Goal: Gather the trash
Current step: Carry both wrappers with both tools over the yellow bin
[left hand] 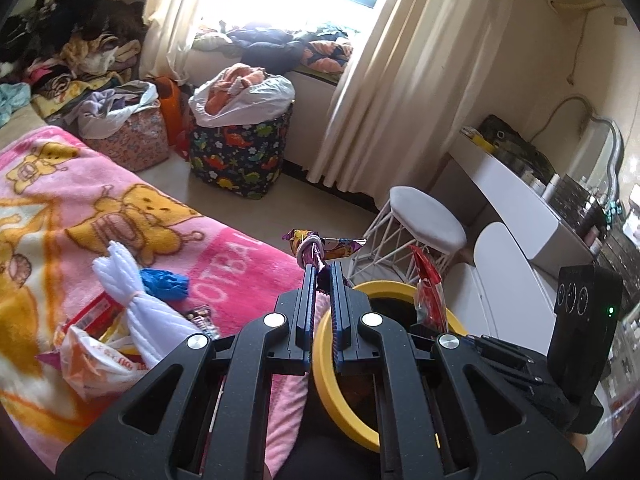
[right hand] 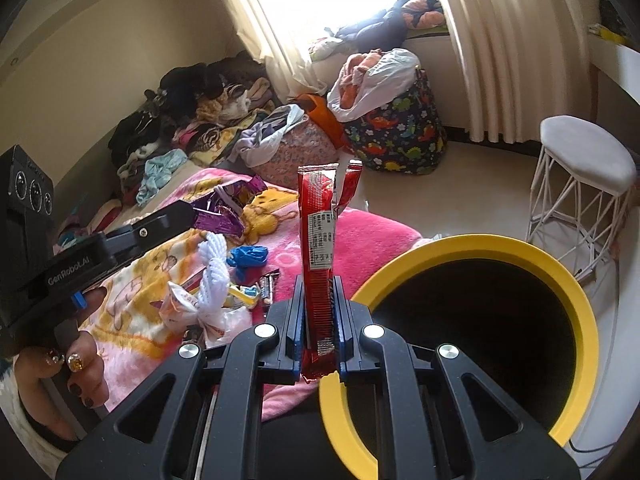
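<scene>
Left tongs (left hand: 323, 268) clamped tight on a crumpled purple foil snack wrapper (left hand: 316, 246); the foil is twisted and knotted at the tips, with a flat end sticking out to the right, shiny with printed graphics. In the right wrist view the same wrapper (right hand: 224, 210) hangs off the left tongs above the bed. Right tongs (right hand: 318, 284) closed on a long narrow red plastic stick-pack wrapper (right hand: 318, 236), standing upright between the blue pads, white label print on its face, top end torn open and splayed, bottom end poking out below the jaws. Both wrappers sit beside the round black trash bin with a yellow rim (right hand: 576, 292), which stands on the floor right against the bed edge; neither wrapper is inside it. More trash lies on the pink cartoon-bear fleece blanket (left hand: 120, 208) on the bed: a white knotted yarn bundle (left hand: 132, 292), a crumpled blue plastic piece (left hand: 166, 282), a white and orange printed plastic bag (left hand: 94, 360), plus small candy wrappers near them, too small to make out. A hand with decorated nails (right hand: 68, 368) grips the left tool's handle.
</scene>
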A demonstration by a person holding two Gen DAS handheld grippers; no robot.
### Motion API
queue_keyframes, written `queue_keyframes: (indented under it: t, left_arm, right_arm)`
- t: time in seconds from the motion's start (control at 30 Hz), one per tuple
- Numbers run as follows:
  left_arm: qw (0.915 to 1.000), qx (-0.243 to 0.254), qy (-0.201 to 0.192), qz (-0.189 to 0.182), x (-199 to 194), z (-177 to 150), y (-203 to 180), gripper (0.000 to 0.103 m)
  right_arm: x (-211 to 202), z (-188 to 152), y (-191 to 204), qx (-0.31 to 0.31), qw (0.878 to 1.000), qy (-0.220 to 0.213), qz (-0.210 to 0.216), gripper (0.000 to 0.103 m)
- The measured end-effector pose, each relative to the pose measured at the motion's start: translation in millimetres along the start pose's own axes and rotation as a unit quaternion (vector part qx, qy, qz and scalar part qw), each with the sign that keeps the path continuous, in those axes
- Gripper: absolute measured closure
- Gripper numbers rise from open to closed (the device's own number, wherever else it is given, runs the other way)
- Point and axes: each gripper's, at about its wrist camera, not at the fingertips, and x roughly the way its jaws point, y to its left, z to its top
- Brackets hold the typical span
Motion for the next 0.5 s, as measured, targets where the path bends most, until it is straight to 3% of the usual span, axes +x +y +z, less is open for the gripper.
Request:
queue_keyframes:
  t: [0.5]
  left_arm:
    - [0.999,0.034,0.027,-0.014,20,-13,-29,0.099]
  right_arm:
    - [-12,-9,-39,0.048,0.999,-0.01,-0.022,0.091]
